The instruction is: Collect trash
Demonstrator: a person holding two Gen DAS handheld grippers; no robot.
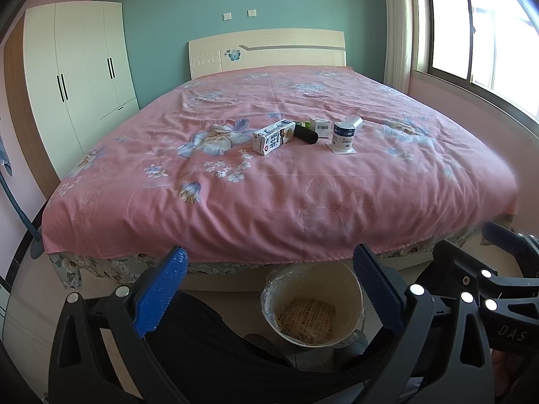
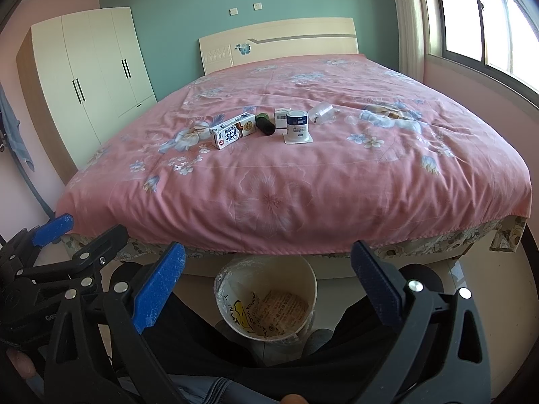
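Note:
Trash lies in a group on the pink bedspread: a white milk carton [image 1: 272, 136] [image 2: 232, 131] on its side, a black cylinder [image 1: 306, 133] [image 2: 264, 124], a small white box [image 1: 320, 124] [image 2: 280, 115], an upturned blue-and-white cup [image 1: 343, 137] [image 2: 297, 126] and a clear plastic cup [image 1: 355, 122] [image 2: 321, 112] on its side. A cream bin [image 1: 315, 303] [image 2: 266, 298] with paper inside stands on the floor by the bed's foot. My left gripper [image 1: 269, 269] and right gripper [image 2: 267, 262] are open and empty, low above the bin, well short of the trash.
The bed [image 1: 279, 185] fills the middle. A white wardrobe [image 1: 77, 74] stands at the left, a window [image 1: 478, 33] at the right. The person's dark-clad legs [image 1: 202, 343] are beside the bin. The right gripper shows at the left wrist view's right edge [image 1: 498, 269].

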